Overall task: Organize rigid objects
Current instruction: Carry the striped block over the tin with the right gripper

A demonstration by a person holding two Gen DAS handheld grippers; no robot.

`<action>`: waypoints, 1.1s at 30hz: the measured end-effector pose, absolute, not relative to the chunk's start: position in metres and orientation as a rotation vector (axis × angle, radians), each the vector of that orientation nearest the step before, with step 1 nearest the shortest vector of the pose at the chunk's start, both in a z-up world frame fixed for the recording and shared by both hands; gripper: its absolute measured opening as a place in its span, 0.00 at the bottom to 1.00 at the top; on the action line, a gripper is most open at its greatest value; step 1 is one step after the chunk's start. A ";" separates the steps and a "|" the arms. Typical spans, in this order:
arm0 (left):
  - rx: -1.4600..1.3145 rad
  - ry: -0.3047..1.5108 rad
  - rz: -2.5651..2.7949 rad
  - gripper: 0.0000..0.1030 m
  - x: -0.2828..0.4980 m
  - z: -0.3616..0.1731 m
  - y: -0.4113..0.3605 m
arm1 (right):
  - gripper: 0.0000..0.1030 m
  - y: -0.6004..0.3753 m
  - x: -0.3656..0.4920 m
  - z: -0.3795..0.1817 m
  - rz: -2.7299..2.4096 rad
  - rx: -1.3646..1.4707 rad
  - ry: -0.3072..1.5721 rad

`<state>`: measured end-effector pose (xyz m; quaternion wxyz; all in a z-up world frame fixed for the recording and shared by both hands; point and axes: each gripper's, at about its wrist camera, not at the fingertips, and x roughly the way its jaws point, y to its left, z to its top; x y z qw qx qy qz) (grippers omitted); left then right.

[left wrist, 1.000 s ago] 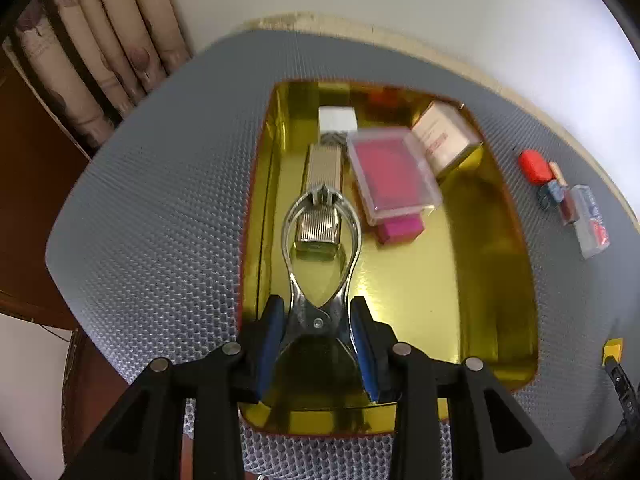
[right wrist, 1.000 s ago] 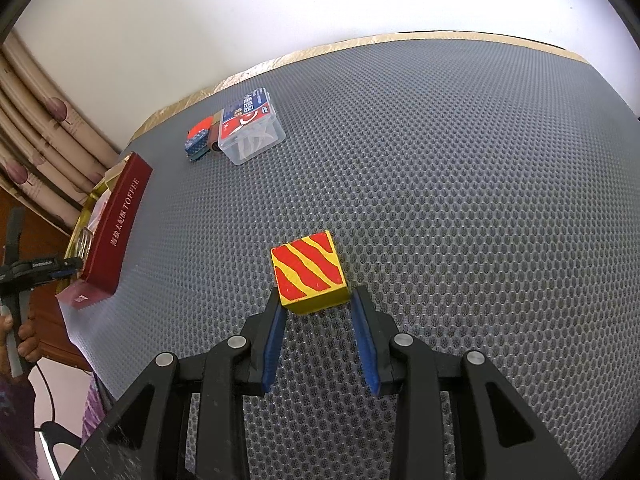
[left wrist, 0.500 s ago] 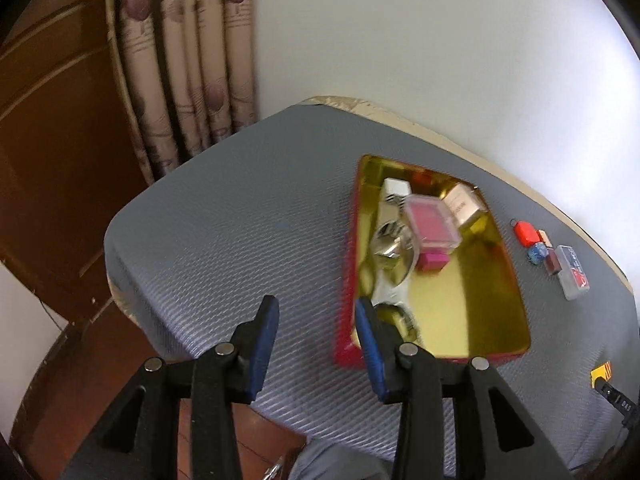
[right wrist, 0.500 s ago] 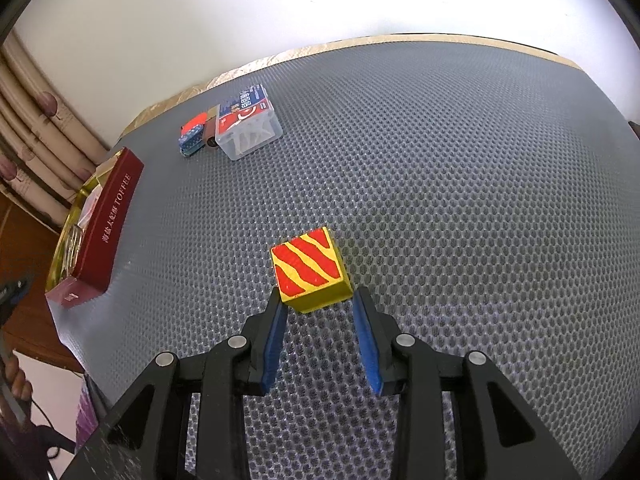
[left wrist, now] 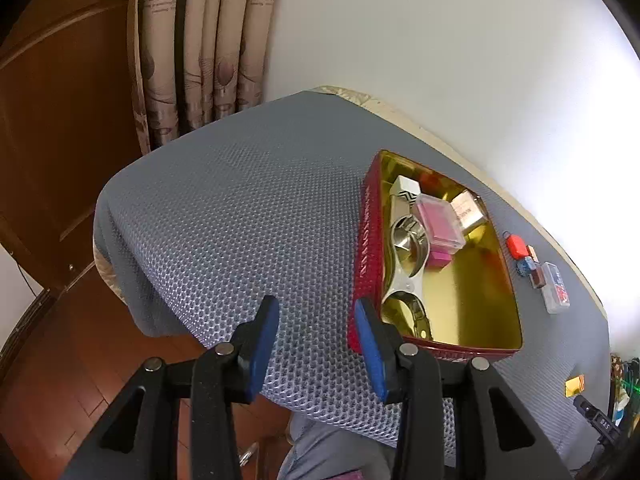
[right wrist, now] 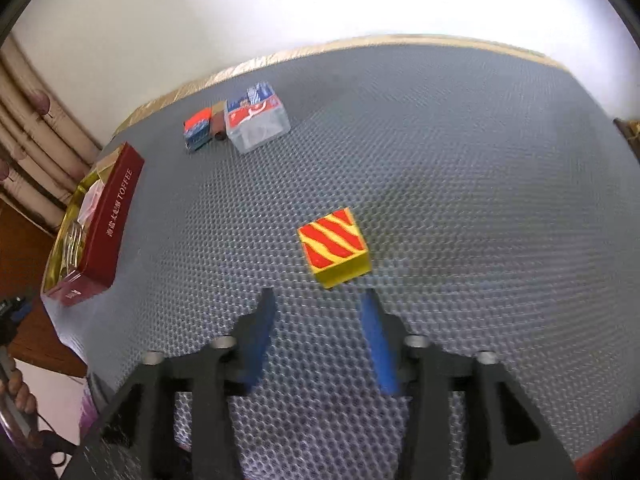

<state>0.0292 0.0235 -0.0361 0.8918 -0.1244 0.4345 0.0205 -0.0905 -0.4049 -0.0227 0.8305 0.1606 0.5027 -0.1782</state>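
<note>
A red toffee tin [left wrist: 365,248] with a gold inside lies on the grey mat; it holds a metal clamp tool [left wrist: 406,264], a pink clear case [left wrist: 438,226], a white box [left wrist: 406,190] and a tan box [left wrist: 466,210]. My left gripper [left wrist: 316,316] is open and empty, held above the mat just left of the tin's near corner. My right gripper [right wrist: 318,304] is open and empty, just short of a yellow block with red stripes [right wrist: 334,246] on the mat. The tin also shows at the left of the right wrist view [right wrist: 108,224].
A clear plastic box [right wrist: 258,122], a brown piece and a red and blue block [right wrist: 198,132] sit together near the table's far edge. They also show right of the tin in the left wrist view [left wrist: 554,286]. A curtain [left wrist: 200,40] hangs beyond the table's corner.
My left gripper let go of the metal clamp tool in the tin, opened and drew back up and to the left. My right gripper backed off a little from the striped block.
</note>
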 end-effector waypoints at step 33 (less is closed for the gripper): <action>-0.239 1.044 0.018 0.39 0.040 -0.058 0.007 | 0.27 -0.255 0.070 0.027 0.111 0.172 1.041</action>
